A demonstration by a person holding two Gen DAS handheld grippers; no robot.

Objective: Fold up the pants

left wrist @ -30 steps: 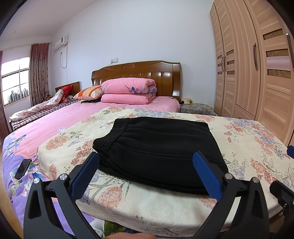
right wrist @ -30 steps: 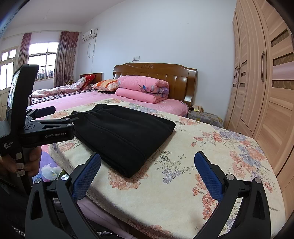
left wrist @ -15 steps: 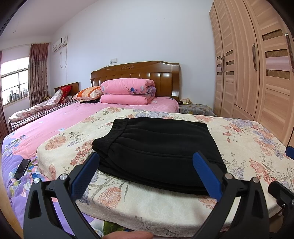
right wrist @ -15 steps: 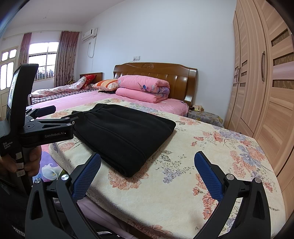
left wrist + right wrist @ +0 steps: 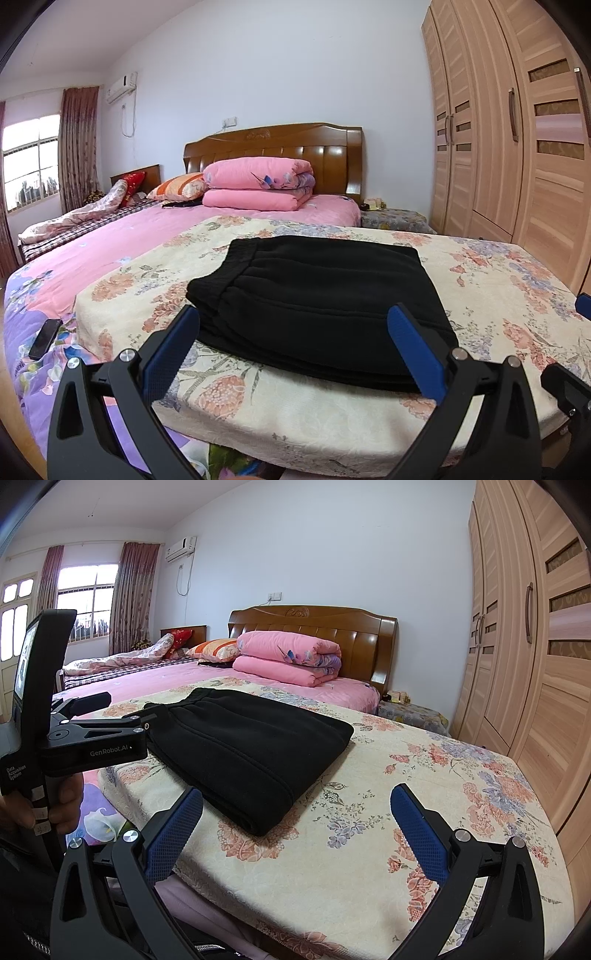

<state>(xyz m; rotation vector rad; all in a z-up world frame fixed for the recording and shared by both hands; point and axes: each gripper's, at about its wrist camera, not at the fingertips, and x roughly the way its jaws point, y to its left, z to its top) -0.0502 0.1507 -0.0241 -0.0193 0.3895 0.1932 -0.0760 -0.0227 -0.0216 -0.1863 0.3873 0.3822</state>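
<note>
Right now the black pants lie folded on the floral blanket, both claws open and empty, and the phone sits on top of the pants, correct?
Not quite. The phone lies on the purple sheet left of the floral blanket, off the black pants, as the left wrist view shows. The left claw and right claw are open and empty.

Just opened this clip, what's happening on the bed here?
A person holds a gripper in each hand in front of black pants that lie folded into a compact stack on a floral blanket spread over the bed. The left gripper and right gripper both hang just short of the blanket's near edge, jaws wide open and holding nothing. The fold looks finished.
</note>
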